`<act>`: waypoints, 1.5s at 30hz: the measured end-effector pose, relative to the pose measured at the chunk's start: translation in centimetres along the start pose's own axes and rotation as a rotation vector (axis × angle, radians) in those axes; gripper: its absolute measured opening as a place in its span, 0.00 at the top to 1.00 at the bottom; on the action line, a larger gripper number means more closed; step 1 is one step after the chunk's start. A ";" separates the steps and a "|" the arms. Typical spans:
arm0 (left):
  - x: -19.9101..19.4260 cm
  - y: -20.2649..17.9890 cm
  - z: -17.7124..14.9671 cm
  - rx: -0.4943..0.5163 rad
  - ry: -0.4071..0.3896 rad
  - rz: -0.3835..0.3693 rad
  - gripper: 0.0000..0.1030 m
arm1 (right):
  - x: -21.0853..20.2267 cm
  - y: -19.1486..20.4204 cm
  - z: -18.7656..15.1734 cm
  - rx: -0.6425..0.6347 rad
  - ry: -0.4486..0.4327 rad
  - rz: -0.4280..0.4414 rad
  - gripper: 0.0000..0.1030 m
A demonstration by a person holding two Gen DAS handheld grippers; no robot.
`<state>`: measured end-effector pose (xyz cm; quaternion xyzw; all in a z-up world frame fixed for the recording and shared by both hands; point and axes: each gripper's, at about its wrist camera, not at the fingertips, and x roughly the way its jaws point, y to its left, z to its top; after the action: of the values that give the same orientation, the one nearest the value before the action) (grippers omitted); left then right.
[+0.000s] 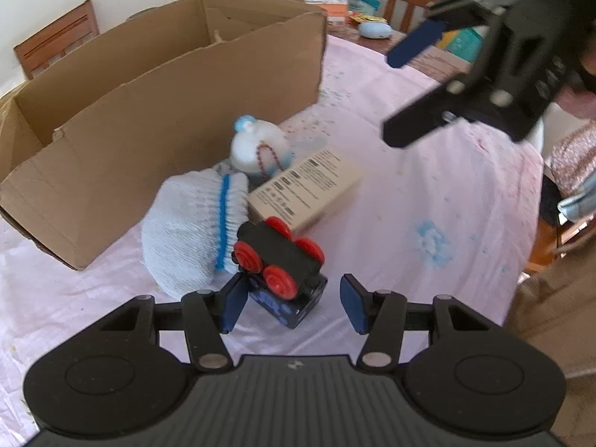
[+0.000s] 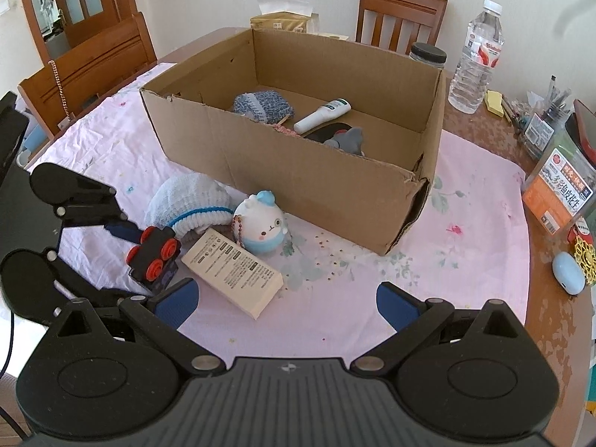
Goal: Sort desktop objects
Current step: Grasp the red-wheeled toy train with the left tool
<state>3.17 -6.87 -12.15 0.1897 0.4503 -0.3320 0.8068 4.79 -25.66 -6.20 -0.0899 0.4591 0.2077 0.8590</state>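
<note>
A black toy train with red wheels [image 1: 279, 257] [image 2: 152, 257] lies upside down on the pink tablecloth. My left gripper [image 1: 294, 303] is open, its fingers on either side of the train, the left pad touching it. Behind the train lie a white knit sock with a blue stripe [image 1: 193, 231] [image 2: 193, 205], a beige printed box [image 1: 309, 190] [image 2: 234, 270] and a white-and-blue plush toy [image 1: 260, 149] [image 2: 264, 223]. My right gripper [image 2: 287, 303] [image 1: 391, 97] is open and empty, hovering in front of the beige box. The cardboard box [image 2: 298, 171] [image 1: 111, 141] holds several objects.
A water bottle [image 2: 476, 56], a dark-lidded jar [image 2: 428, 54], an orange-labelled container [image 2: 558, 190], pens and a light-blue case [image 2: 568, 273] crowd the table's right side. Wooden chairs [image 2: 398, 11] stand around the table. A tissue box [image 2: 283, 20] sits behind the cardboard box.
</note>
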 end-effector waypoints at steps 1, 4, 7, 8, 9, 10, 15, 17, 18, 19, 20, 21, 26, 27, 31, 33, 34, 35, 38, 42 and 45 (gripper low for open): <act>-0.1 -0.1 -0.1 0.000 0.002 -0.007 0.47 | 0.0 -0.1 0.0 0.003 0.000 -0.002 0.00; -0.5 -0.4 -0.4 -0.008 0.007 -0.033 0.47 | 0.2 -0.2 0.1 0.010 0.003 -0.002 0.00; -1.0 -0.6 -0.8 0.006 -0.001 -0.034 0.47 | 0.3 -0.2 0.2 0.007 0.006 -0.002 0.00; -1.2 -0.7 -0.9 0.009 -0.008 -0.022 0.47 | 0.4 -0.2 0.2 0.005 0.006 -0.002 0.00; -1.2 -0.6 -0.8 0.009 -0.013 -0.013 0.47 | 0.4 -0.1 0.3 0.004 0.007 -0.002 0.00; -1.1 -0.3 -0.8 0.001 -0.019 -0.006 0.47 | 0.5 0.0 0.3 0.003 0.007 0.000 0.00; -0.4 0.2 -0.4 -0.030 -0.039 -0.014 0.52 | 0.8 0.3 0.5 -0.004 0.014 0.005 0.00; -0.4 0.2 -0.4 -0.030 -0.045 -0.018 0.52 | 0.9 0.5 0.5 -0.007 0.016 0.005 0.00; -0.4 0.3 -0.4 -0.033 -0.049 -0.024 0.52 | 0.9 0.5 0.4 -0.007 0.017 0.005 0.00; -0.5 0.4 -0.4 -0.041 -0.053 -0.032 0.52 | 0.9 0.6 0.4 -0.006 0.019 0.005 0.00; -0.2 0.4 -0.4 -0.047 -0.053 -0.036 0.52 | 0.9 0.6 0.4 -0.004 0.020 0.005 0.00; -0.2 0.4 -0.5 -0.047 -0.053 -0.034 0.52 | 1.0 0.6 0.4 -0.001 0.022 0.006 0.00; -0.9 0.4 -0.7 -0.043 -0.061 -0.018 0.52 | 1.4 0.6 0.2 0.014 0.035 0.006 0.00; -1.2 0.5 -0.7 -0.044 -0.063 -0.013 0.52 | 1.5 0.7 0.1 0.015 0.038 0.006 0.00; -2.0 1.0 -1.3 -0.051 -0.065 0.003 0.52 | 2.2 0.9 0.1 0.031 0.055 0.004 0.00; -2.2 1.4 -1.4 -0.058 -0.063 0.011 0.52 | 2.6 1.1 0.1 0.039 0.062 0.007 0.00; -2.4 1.6 -1.6 -0.061 -0.063 0.015 0.52 | 2.8 1.3 0.2 0.042 0.067 0.008 0.00; -2.5 1.8 -1.7 -0.064 -0.063 0.019 0.52 | 3.0 1.5 0.3 0.044 0.071 0.008 0.00; -3.2 2.5 -2.2 -0.079 -0.066 0.030 0.52 | 3.7 2.2 0.6 0.051 0.085 0.013 0.00; -4.0 3.3 -2.7 -0.084 -0.067 0.041 0.52 | 4.7 2.9 0.9 0.071 0.102 0.015 0.00; -4.6 4.1 -3.1 -0.082 -0.068 0.047 0.52 | 5.5 3.4 1.1 0.101 0.118 0.002 0.00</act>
<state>2.48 -0.36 -9.84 0.1558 0.4312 -0.3004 0.8364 6.81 -20.74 -10.00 -0.0579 0.5191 0.1795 0.8337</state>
